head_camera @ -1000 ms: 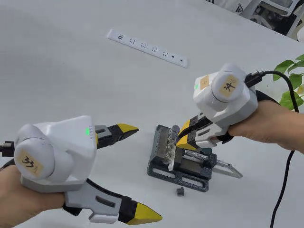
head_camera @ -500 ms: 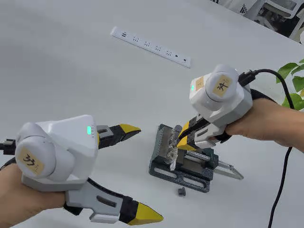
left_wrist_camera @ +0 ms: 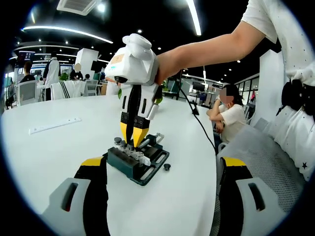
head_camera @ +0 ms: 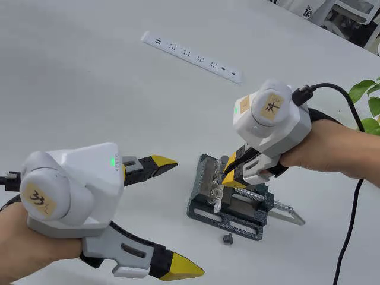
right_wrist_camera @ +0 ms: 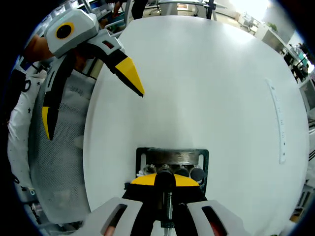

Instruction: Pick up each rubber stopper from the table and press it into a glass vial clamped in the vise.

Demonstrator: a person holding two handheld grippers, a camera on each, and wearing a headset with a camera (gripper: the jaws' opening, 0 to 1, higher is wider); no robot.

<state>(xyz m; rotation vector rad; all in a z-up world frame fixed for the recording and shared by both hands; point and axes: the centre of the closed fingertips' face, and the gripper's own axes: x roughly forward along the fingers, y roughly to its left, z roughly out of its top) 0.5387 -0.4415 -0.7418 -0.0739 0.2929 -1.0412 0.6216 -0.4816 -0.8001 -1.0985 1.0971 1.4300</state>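
Note:
A dark vise (head_camera: pixel 205 209) (left_wrist_camera: pixel 129 164) (right_wrist_camera: pixel 142 158) on the white table clamps a row of glass vials (head_camera: pixel 215 191) (right_wrist_camera: pixel 149 170), some capped with dark stoppers (right_wrist_camera: pixel 197 173). My right gripper (head_camera: pixel 228 174) (left_wrist_camera: pixel 133 136) (right_wrist_camera: pixel 165 181) points down onto the row, its yellow tips shut on a dark rubber stopper sitting at one vial's mouth. A loose stopper (head_camera: pixel 227 239) (left_wrist_camera: pixel 167 167) lies on the table just in front of the vise. My left gripper (head_camera: pixel 175 217) (left_wrist_camera: pixel 162 164) (right_wrist_camera: pixel 93 110) hangs wide open to the left of the vise, holding nothing.
A white power strip (head_camera: pixel 191 57) (left_wrist_camera: pixel 54 125) (right_wrist_camera: pixel 276 118) lies at the far side of the table. A green plant (head_camera: pixel 368 107) stands at the right edge. The right gripper's black cable (head_camera: pixel 350 237) trails down the right side. People sit in the background.
My right gripper has sunk a little closer onto the vials. The left gripper stays where it was, still open. The camera has shifted slightly.

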